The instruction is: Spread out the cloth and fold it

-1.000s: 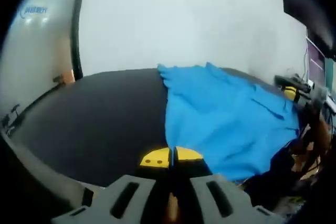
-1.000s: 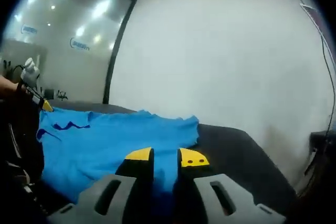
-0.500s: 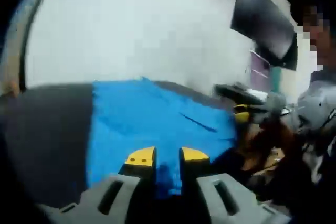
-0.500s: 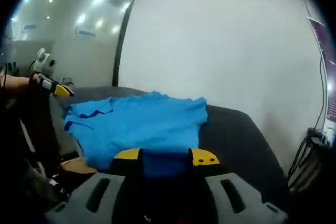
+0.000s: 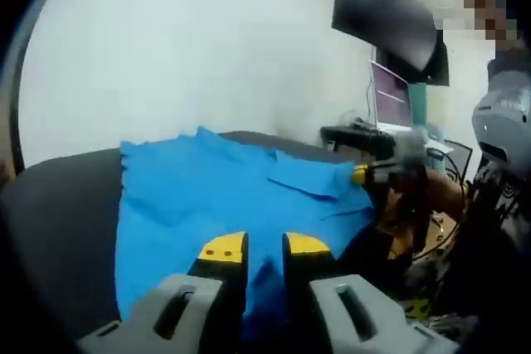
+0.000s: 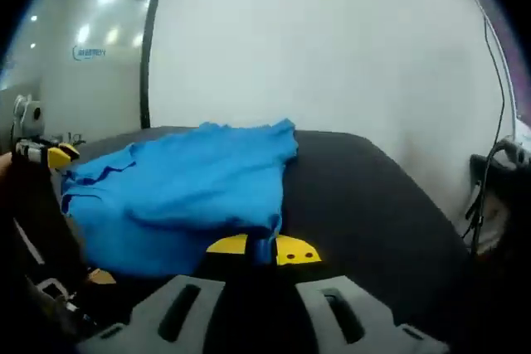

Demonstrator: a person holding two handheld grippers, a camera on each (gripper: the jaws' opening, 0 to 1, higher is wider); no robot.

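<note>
The blue cloth [image 5: 207, 196] lies rumpled on the dark table [image 5: 58, 213], one layer doubled over itself in my right gripper view [image 6: 182, 192]. My left gripper [image 5: 264, 248] has its yellow-tipped jaws slightly apart over the cloth's near edge, fabric between them. My right gripper [image 6: 261, 248] has its jaws pinched together on a cloth edge. A white wall [image 6: 315, 39] stands behind the table.

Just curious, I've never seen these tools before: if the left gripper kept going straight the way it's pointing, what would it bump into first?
Most likely more of the blue cloth. The left gripper has its fingers already at the cloth's near edge, and the fabric spreads ahead over the dark table. Beyond that stands a white wall, though depth is hard to judge.
</note>
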